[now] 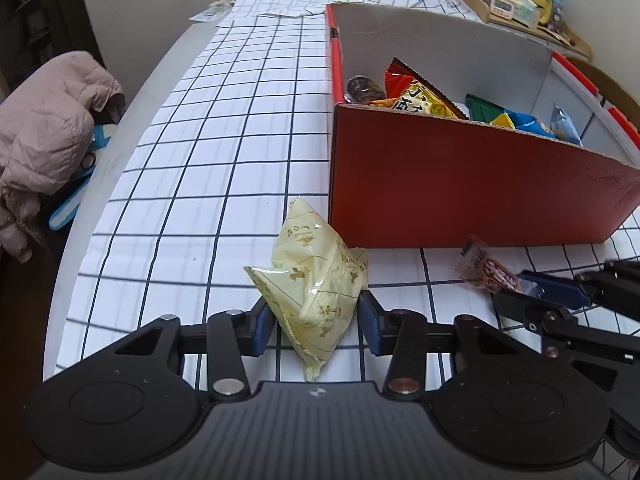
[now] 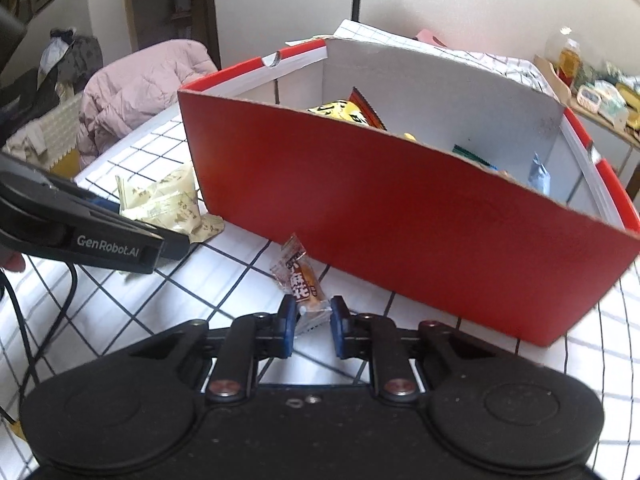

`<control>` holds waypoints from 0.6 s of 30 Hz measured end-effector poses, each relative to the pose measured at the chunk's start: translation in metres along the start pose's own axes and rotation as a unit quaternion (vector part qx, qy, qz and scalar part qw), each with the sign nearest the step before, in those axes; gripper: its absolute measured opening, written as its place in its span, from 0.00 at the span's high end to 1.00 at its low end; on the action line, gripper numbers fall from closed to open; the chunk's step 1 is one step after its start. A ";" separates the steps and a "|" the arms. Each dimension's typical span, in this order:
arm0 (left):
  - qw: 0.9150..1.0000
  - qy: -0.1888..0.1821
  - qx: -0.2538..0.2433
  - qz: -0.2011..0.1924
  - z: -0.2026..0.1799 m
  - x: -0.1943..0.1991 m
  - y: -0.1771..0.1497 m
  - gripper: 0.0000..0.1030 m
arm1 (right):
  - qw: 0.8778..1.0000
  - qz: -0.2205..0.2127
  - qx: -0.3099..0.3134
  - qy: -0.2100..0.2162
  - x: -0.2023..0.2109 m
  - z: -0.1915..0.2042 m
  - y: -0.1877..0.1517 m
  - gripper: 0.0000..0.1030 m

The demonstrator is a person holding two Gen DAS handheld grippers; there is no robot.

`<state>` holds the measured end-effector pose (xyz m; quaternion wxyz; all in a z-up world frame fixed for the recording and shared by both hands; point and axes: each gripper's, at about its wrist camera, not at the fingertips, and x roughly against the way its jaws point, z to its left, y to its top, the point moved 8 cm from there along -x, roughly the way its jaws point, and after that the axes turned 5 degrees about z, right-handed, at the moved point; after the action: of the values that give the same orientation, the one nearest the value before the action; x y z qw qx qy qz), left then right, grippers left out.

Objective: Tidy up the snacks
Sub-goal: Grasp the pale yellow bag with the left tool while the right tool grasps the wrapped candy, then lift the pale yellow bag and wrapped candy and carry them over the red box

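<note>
Just in front of the red box (image 1: pixel 460 184), on the grid cloth, L gripper (image 1: pixel 318 320) clamps the pale yellow snack bag (image 1: pixel 316 280) & R gripper (image 2: pixel 313 322) pinches the small clear-wrapped snack (image 2: pixel 302 280); pickup step, next prob lift both over the box's near wall & drop inside.

Red box (image 2: pixel 400 216) front wall hides most snacks (image 2: pixel 344 112) inside.
</note>
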<state>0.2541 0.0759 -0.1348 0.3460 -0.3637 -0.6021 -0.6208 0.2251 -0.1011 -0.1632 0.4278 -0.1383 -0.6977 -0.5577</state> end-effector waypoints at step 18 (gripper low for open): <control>0.999 -0.012 0.029 -0.029 -0.013 0.053 -0.037 0.71 | 0.997 -0.042 -0.055 0.032 0.065 0.001 -0.030 0.84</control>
<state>0.1954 0.0643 -0.1067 0.3311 -0.3436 -0.6346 -0.6079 0.1661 -0.1292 -0.1348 0.4179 -0.1142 -0.6571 -0.6169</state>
